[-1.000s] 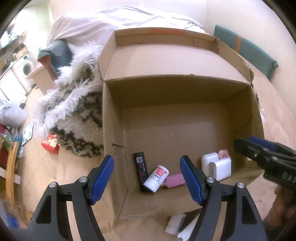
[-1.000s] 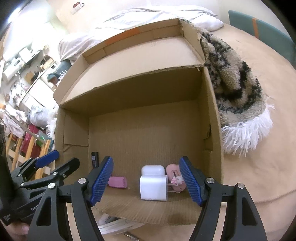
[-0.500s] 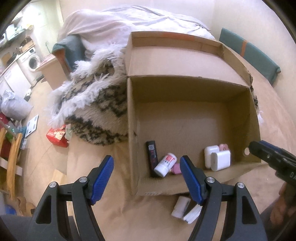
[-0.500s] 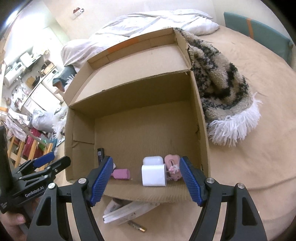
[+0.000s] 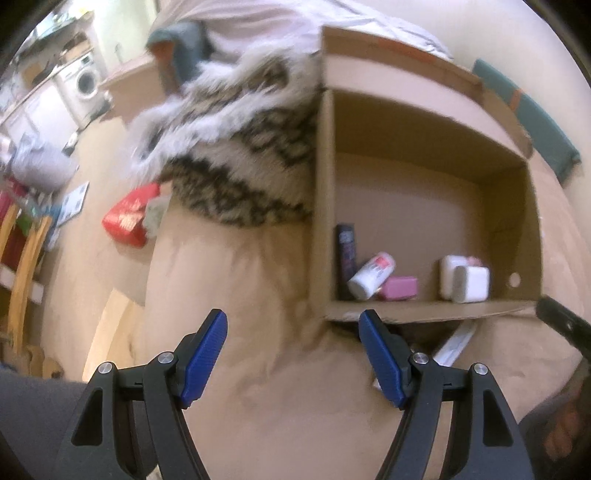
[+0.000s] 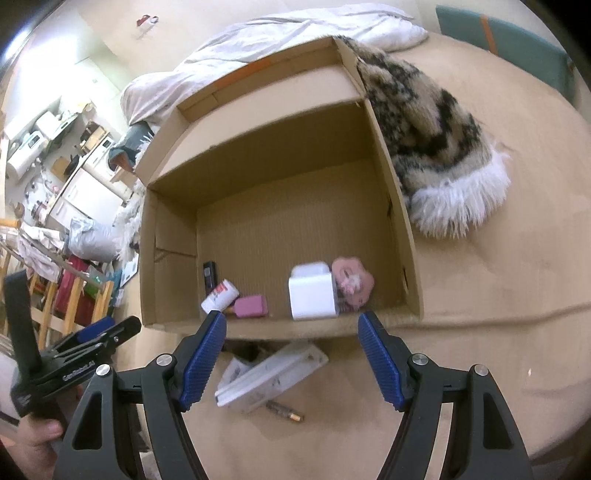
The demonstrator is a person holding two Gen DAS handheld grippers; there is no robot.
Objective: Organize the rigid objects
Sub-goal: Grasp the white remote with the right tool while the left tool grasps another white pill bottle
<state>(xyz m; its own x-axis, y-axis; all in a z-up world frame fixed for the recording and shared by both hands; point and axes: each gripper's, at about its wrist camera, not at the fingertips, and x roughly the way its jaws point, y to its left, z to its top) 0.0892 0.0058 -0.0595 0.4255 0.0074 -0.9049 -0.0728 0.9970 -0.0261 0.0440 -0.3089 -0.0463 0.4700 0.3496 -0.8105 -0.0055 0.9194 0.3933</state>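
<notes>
One big tan bed cover (image 6: 480, 350) lies under everything. On it sits a big brown cardboard box (image 6: 280, 206) with its top open. A fluffy spotted blanket (image 6: 436, 140) leans on the box, at 2 o'clock in the right wrist view. A white duvet (image 6: 295, 33) is bunched up at 12 o'clock behind the box.

Inside the box, along its near wall, are a few small things. A white cube charger (image 6: 313, 295) stands near the middle, and a pink flower-shaped thing (image 6: 352, 282) touches it at 3 o'clock. A white bottle (image 6: 219, 295) with a red label lies on its side at 9 o'clock from the charger. The words on the label are too blurry to read. A pink block (image 6: 251, 305) lies just beside the bottle, and a thin black stick (image 6: 209, 273) lies behind it.

Outside the box, at 6 o'clock from it, a flat white case (image 6: 271, 376) lies on the cover. A small brown tube (image 6: 284, 410) lies just below the case.

Both tools are wide open and hold nothing. The right tool (image 6: 291, 358) hangs over the white case. The left tool (image 5: 293, 358) hangs over bare cover, with the box at 1 o'clock. In the right wrist view the left tool's side reads "GenRobot.AI".
</notes>
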